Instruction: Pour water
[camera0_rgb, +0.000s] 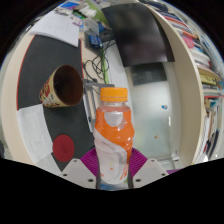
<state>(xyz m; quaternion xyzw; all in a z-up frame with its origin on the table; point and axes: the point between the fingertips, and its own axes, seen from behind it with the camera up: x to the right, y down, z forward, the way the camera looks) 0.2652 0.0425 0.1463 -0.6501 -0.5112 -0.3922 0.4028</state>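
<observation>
An orange drink bottle (113, 125) with an orange cap and a white and orange label stands upright between my fingers. My gripper (112, 160) is shut on it, the magenta pads (86, 158) pressing its lower body from both sides. Beyond the fingers to the left, a paper cup (62, 86) with a brown inside lies tilted, its mouth facing me, on a dark round table (45, 70). The bottle's base is hidden below the fingers.
A white sheet of paper (52, 27) lies at the far side of the round table. Cables (95, 65) trail beside it on a pale floor. A dark panel (135, 35) and shelves with books (210, 90) stand to the right.
</observation>
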